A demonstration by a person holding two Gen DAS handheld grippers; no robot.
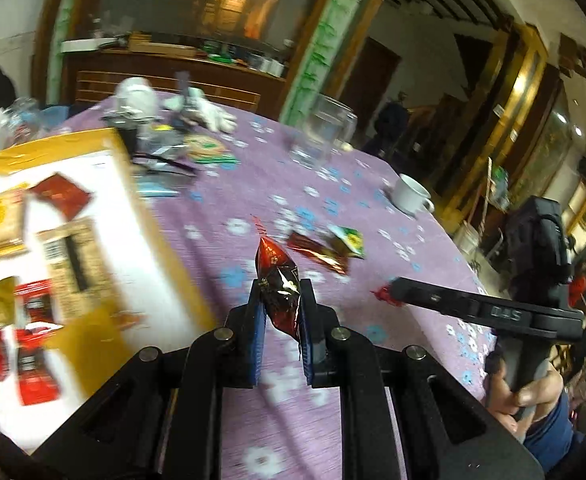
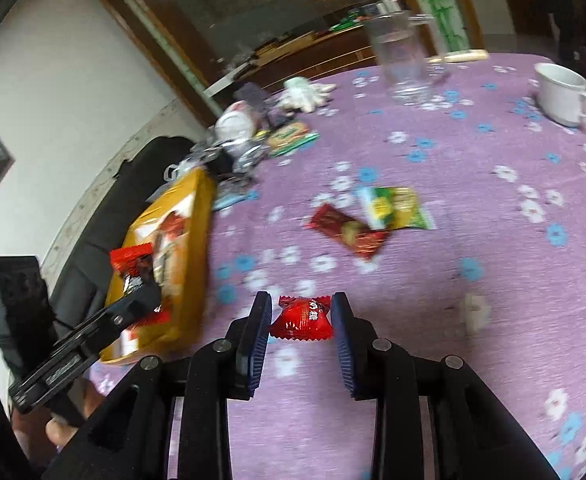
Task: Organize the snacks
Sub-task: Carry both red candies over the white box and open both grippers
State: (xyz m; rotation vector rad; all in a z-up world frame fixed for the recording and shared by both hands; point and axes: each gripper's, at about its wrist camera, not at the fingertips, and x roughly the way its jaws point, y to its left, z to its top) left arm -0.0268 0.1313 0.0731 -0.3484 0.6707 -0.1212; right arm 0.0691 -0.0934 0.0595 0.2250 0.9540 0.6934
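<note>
My left gripper (image 1: 283,288) is shut on a red-and-black candy (image 1: 277,264), held upright above the purple flowered tablecloth (image 1: 253,160). In the right wrist view that candy (image 2: 131,264) hangs at the left gripper's tip (image 2: 149,296), in front of the yellow cardboard box (image 2: 197,240). The box (image 1: 141,248) holds several snack packets. My right gripper (image 2: 301,304) is shut on a bright red candy (image 2: 303,318) just above the cloth. From the left wrist view it (image 1: 397,290) shows side-on. A dark red wrapper (image 2: 349,230) and a green packet (image 2: 397,208) lie loose mid-table.
A clear glass jar (image 2: 403,60) and a white mug (image 2: 565,94) stand at the far side of the table. Wrappers, a white cup and white gloves are piled beyond the box (image 2: 245,128). A person's hand (image 1: 529,392) grips the right handle.
</note>
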